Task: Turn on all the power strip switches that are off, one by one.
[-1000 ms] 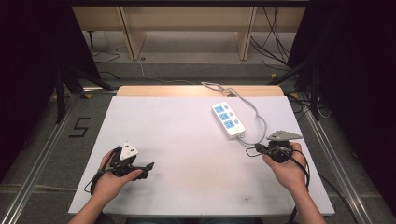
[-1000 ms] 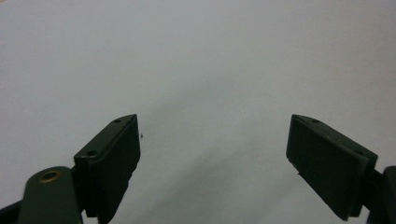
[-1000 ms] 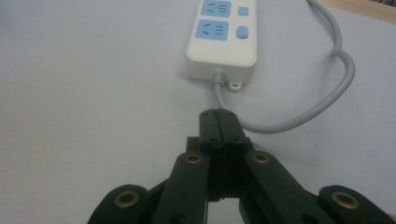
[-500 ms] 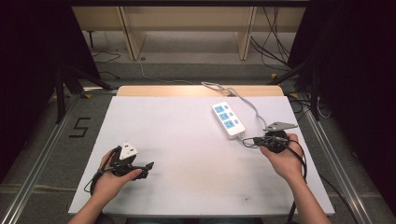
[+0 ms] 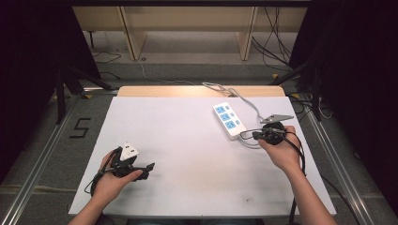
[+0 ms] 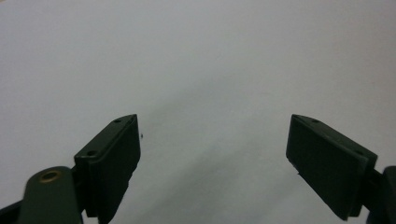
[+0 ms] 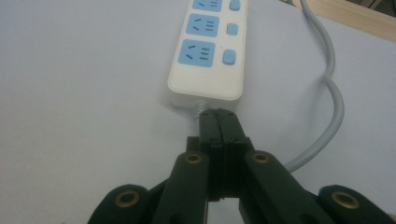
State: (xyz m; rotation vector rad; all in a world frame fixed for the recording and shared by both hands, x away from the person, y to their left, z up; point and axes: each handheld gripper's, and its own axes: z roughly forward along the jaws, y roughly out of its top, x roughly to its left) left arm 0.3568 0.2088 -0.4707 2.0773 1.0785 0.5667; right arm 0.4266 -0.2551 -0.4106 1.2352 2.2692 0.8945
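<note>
The left tongs (image 6: 212,154) hover released, matte black pads wide apart over the smooth white surface (image 5: 187,154). The right tongs (image 7: 219,122) are clenched with nothing between them, tips just at the near end of the glossy white, blue-socketed power strip (image 7: 210,51), beside its grey cable (image 7: 334,107).
</note>
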